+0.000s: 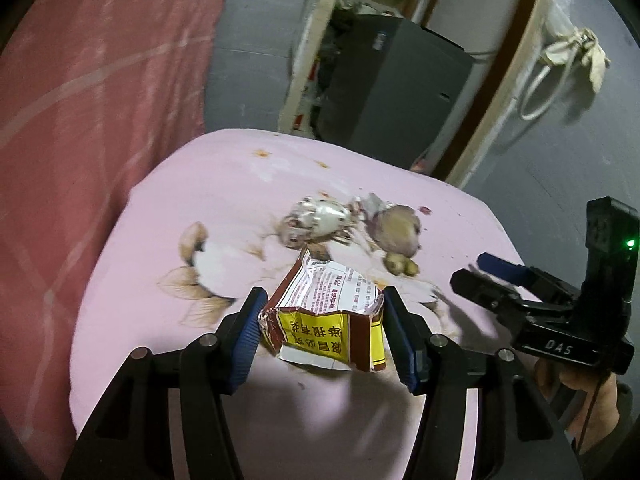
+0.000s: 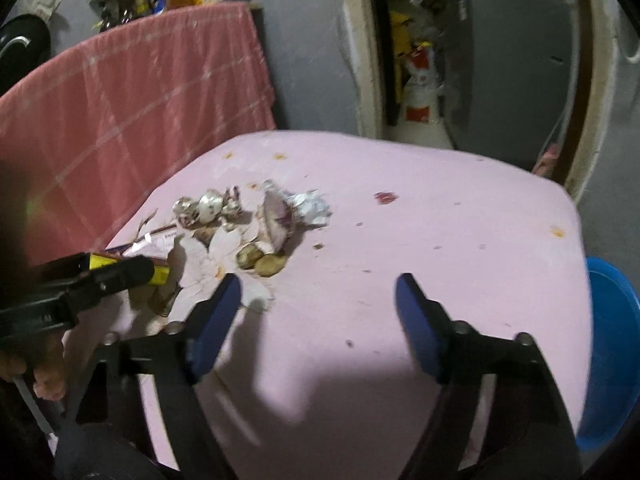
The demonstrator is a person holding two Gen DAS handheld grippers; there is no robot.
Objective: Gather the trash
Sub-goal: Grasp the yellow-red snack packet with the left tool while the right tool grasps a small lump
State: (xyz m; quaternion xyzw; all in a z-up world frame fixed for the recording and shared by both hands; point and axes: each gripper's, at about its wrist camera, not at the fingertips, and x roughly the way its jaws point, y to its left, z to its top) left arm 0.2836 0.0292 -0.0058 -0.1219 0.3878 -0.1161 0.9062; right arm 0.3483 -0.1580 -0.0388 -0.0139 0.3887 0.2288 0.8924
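Your left gripper (image 1: 322, 320) has its blue pads pressed against both sides of the torn red-and-yellow packet (image 1: 326, 312), so it is grasping that piece, which sits low over the pink table (image 1: 160, 360). My judgement: keep the squeeze steady and lift straight up before you travel, because the packet is thin, crumpled card and could slide out of the pads if you swing it sideways early.

From the packet, the crumpled foil wrapper (image 1: 316, 222) lies toward 12 o'clock, and the brownish peels (image 1: 400, 230) toward 1 o'clock, both still on the table.

Your right gripper (image 2: 318, 304) hangs released, jaws wide apart with nothing between them, over bare tabletop.

Only the right wrist view shows the blue bin (image 2: 612, 344) at 3 o'clock beyond the table edge, probably the drop point. Only the left view shows the pads actually bearing on the packet.
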